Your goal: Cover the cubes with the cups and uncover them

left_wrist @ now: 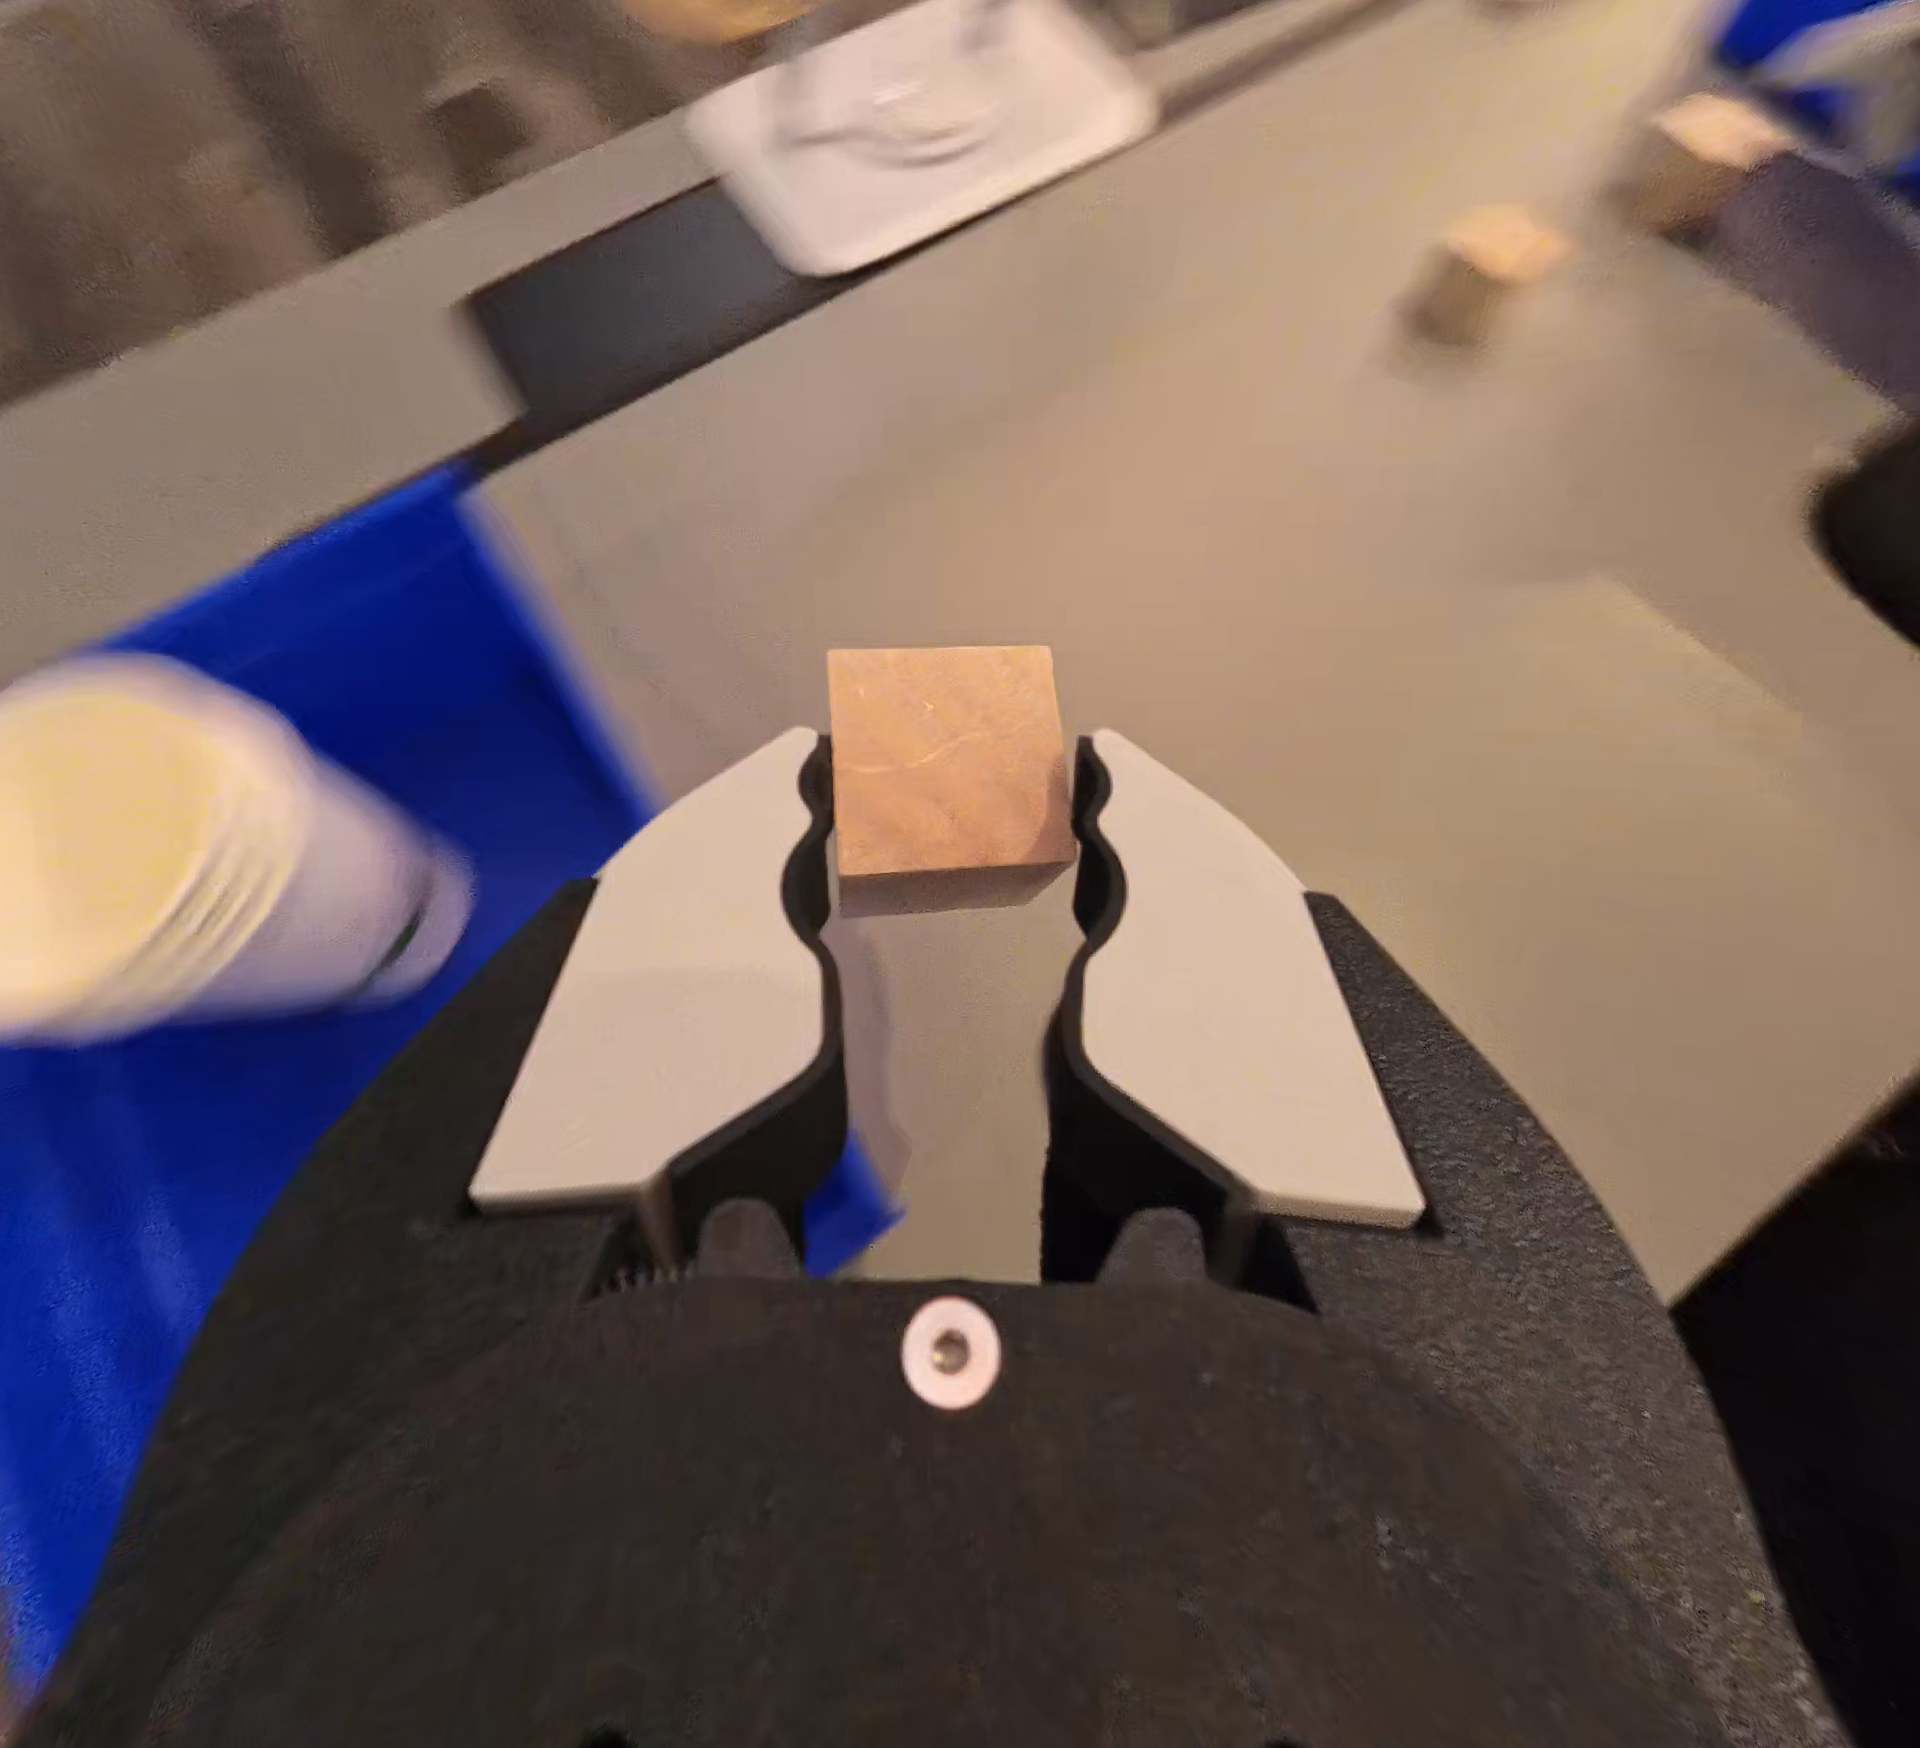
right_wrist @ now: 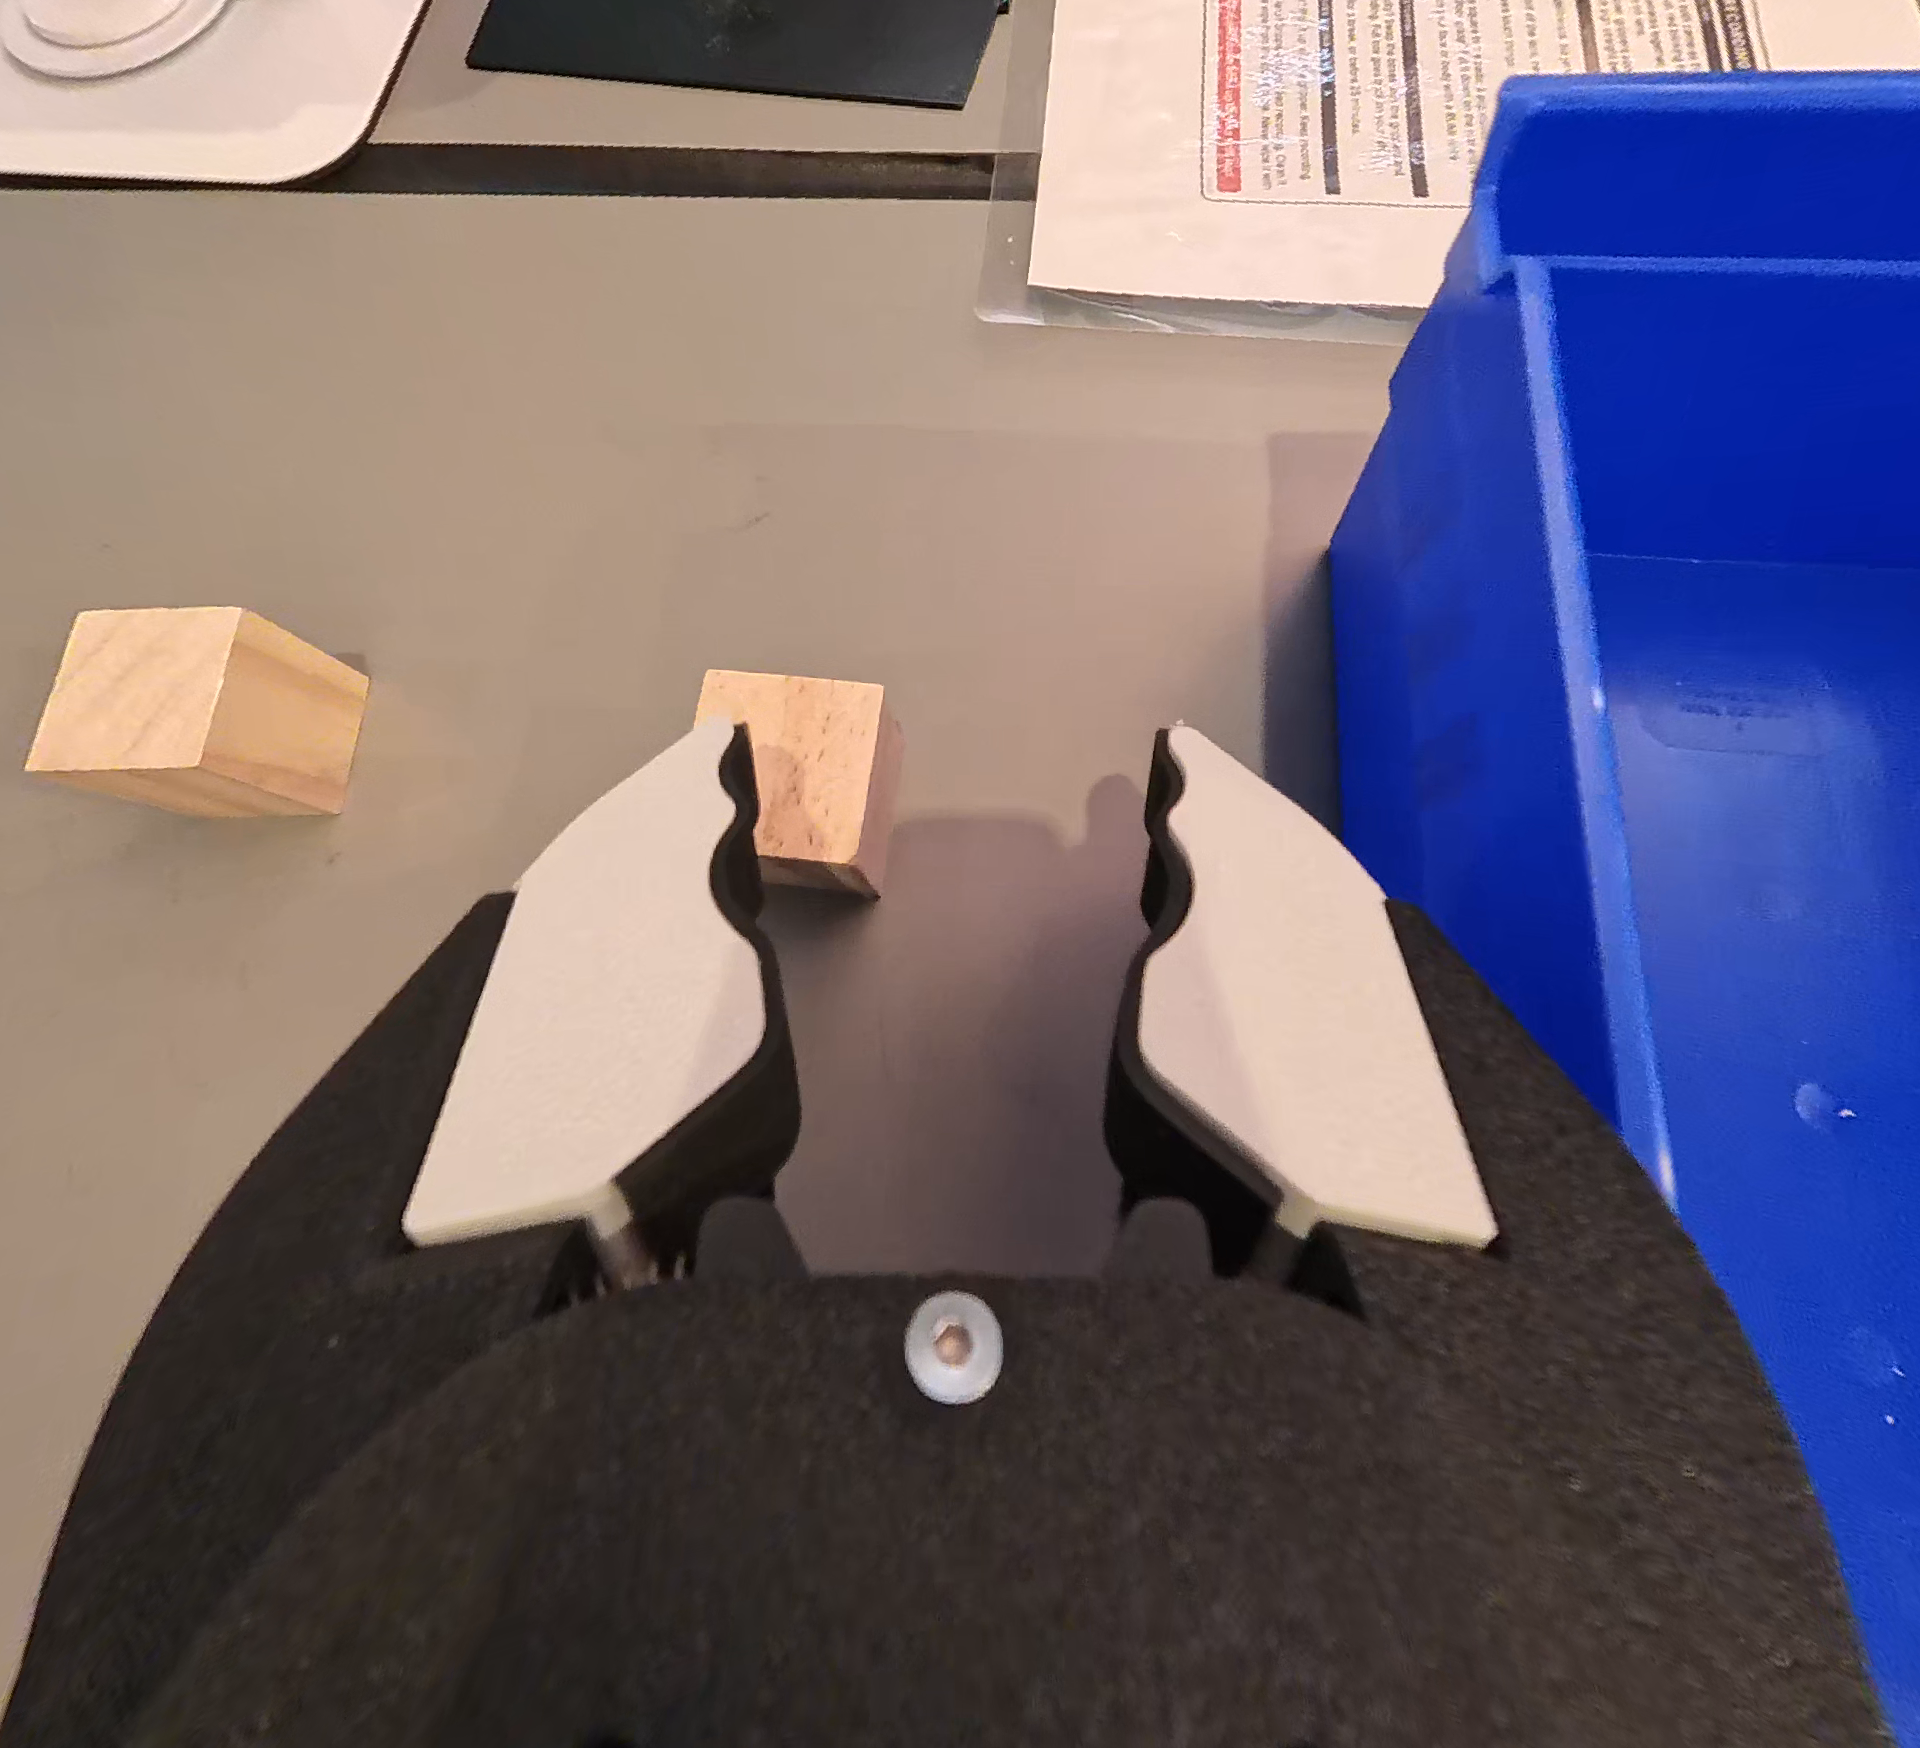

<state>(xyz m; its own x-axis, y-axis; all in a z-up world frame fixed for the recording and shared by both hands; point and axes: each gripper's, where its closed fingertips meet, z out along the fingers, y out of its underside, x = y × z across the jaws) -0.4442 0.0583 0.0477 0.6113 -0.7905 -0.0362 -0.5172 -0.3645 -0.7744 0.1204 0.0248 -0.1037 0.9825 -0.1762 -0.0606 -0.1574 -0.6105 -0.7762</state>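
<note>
Wooden cube (left_wrist: pixel 951 768) apparently clamped between left gripper (left_wrist: pixel 951 763) fingers.

Grey table (right_wrist: pixel 520 410) bears two wooden cubes (right_wrist: pixel 197 711), blue bin (right_wrist: pixel 1455 659).

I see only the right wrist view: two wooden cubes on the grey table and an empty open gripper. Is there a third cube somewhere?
Observer: Yes. In the left wrist view the left gripper is shut on a third wooden cube, held clear of the table.
Operator: And the cups? I see none at all.
Observer: A stack of cups, white outside and cream inside, shows at the left edge of that view, blurred by motion, in front of a blue bin.
Operator: Is any cube covered now?
Observer: No. The two cubes near the right gripper also show far off in the left view, both bare.
</note>
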